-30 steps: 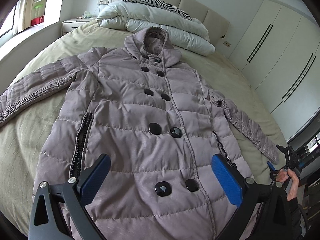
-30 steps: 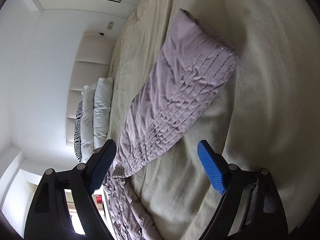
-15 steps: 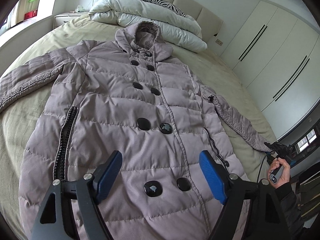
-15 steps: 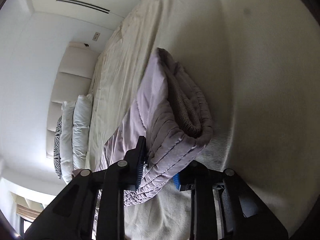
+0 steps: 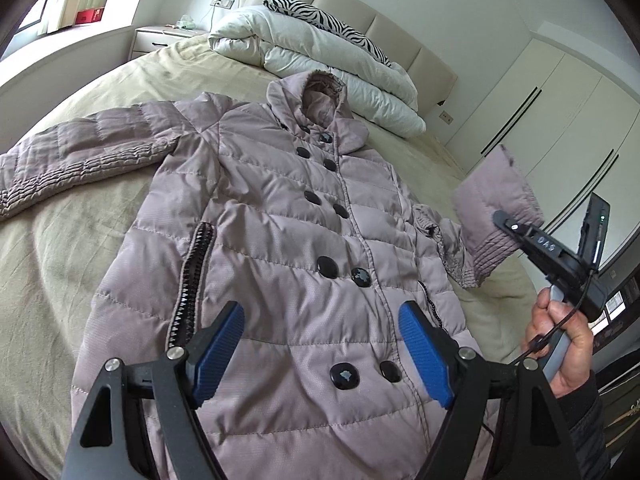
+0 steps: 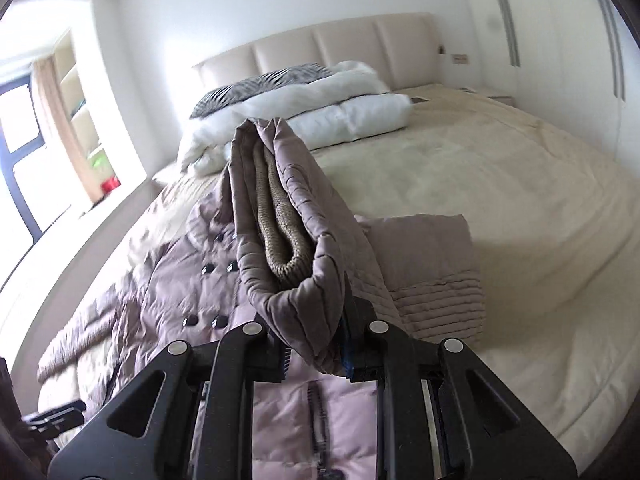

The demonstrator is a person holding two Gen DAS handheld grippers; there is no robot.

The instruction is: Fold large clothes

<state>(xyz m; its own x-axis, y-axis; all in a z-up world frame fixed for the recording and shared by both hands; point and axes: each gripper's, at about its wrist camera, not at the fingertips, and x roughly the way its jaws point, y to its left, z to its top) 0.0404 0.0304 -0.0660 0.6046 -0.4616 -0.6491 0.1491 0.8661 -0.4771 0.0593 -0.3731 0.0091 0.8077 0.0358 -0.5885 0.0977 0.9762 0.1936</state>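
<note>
Folding the first sleeve inward looks to be the step in hand: the puffy mauve coat (image 5: 288, 264) lies buttoned and face up across the middle of the bed (image 5: 100, 240), hood toward the headboard and the piled duvet (image 5: 320, 52). The right gripper (image 6: 316, 354) has just been closing and is now clamped on the cuff of the right sleeve (image 5: 496, 208), which hangs lifted off the bed beside the coat's right edge, its knitted inner cuff showing. The left gripper (image 5: 320, 352) hovers over the lower front with its jaws apart, its jaws narrowed a little just now, nothing between them. The other sleeve (image 5: 80, 156) lies spread toward the bed's left edge. Next, I'd judge, the raised cuff must be carried across and laid flat on the chest, without dragging the body askew. The coat's hem is cut off behind the left gripper, and the right wrist view is smeared by blur, so the pads' exact bite on the cuff is hard to make out
</note>
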